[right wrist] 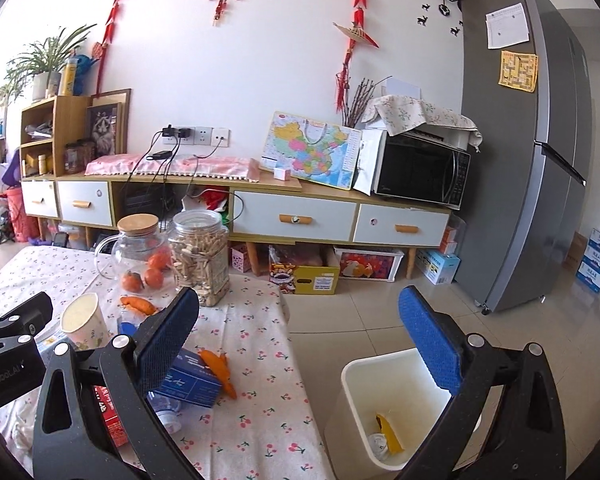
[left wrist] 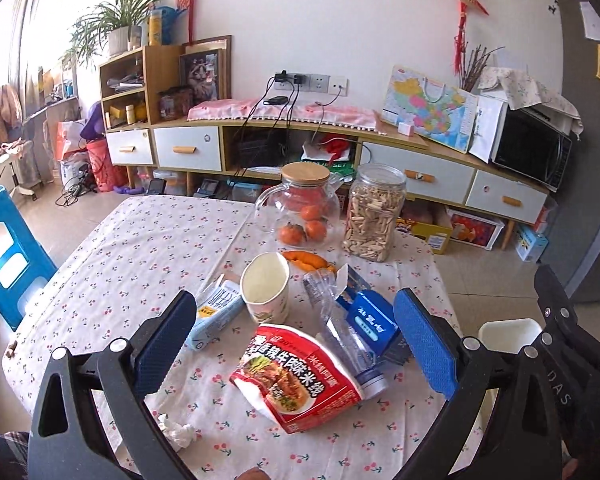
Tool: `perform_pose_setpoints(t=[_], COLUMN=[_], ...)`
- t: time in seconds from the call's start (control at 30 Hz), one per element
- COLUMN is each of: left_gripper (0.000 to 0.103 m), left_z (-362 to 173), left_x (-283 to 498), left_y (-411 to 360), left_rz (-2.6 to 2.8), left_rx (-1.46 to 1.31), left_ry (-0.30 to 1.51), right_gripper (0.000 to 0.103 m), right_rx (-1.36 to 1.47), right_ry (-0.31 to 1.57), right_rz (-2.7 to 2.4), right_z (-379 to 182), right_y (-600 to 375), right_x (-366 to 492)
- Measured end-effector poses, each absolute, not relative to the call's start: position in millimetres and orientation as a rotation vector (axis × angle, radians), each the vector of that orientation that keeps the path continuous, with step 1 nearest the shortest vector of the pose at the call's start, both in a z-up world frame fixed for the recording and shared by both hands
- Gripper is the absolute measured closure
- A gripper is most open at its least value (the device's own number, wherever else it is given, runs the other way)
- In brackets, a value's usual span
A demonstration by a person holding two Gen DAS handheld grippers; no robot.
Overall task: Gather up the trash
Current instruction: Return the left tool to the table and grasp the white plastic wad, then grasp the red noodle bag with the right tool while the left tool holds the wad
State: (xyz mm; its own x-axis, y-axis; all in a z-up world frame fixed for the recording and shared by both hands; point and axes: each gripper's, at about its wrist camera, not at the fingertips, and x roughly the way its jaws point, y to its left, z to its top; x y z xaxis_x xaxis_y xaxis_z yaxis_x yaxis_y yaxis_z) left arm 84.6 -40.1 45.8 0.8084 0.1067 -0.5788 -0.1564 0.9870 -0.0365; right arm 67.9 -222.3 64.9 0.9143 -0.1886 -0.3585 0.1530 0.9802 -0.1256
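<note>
We're early in the job by the look of it. The white bin [right wrist: 396,392] sits on the floor right under our right tool [right wrist: 300,340], and only a yellow scrap [right wrist: 390,430] and a small crumpled bit [right wrist: 378,440] lie at its bottom. Most of the trash is left on the counter [left wrist: 140,248].

Ahead of our left tool [left wrist: 294,344], between its blue pads, lies the red noodle packet [left wrist: 296,380], closest to us. Just beyond it we see a crushed clear bottle [left wrist: 340,328] touching a torn blue carton [left wrist: 370,316], a paper cup [left wrist: 266,288] tipped on its side, and a pale blue carton [left wrist: 216,316] by the left pad. Orange peel [left wrist: 308,261] lies past the cup, and a wad of tissue [left wrist: 178,430] sits low beside the left finger.

The glass jug of oranges [left wrist: 300,208] and the snack jar [left wrist: 374,212] stand farther off; we judge those stay.

Our left tool is spread wide, holding nothing, hovering above the packet and angled down at the pile. Our right tool is just as wide and empty, straddling the counter edge, its right pad over the bin.
</note>
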Motion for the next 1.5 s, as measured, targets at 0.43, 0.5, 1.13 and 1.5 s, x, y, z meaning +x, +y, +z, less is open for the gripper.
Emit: perform_pose_setpoints(t=[0.43, 0.5, 1.13, 1.5], left_gripper=[0.007, 0.007, 0.071, 0.071], left_z=[-31, -54, -101, -24], left_x=[70, 70, 71, 101], left_y=[61, 73, 67, 100], left_rz=[0.288, 0.275, 0.148, 0.140], left_rx=[-0.170, -0.188, -0.069, -0.044], left_ry=[0.920, 1.026, 1.172, 0.982], right_gripper=[0.007, 0.007, 0.007, 0.007], right_rx=[-0.135, -0.121, 0.019, -0.551], right_ry=[0.451, 0.463, 0.611, 0.586], right_rz=[-0.011, 0.004, 0.384, 0.607], right_z=[55, 56, 41, -15], right_y=[-161, -160, -168, -71], right_x=[73, 76, 90, 51])
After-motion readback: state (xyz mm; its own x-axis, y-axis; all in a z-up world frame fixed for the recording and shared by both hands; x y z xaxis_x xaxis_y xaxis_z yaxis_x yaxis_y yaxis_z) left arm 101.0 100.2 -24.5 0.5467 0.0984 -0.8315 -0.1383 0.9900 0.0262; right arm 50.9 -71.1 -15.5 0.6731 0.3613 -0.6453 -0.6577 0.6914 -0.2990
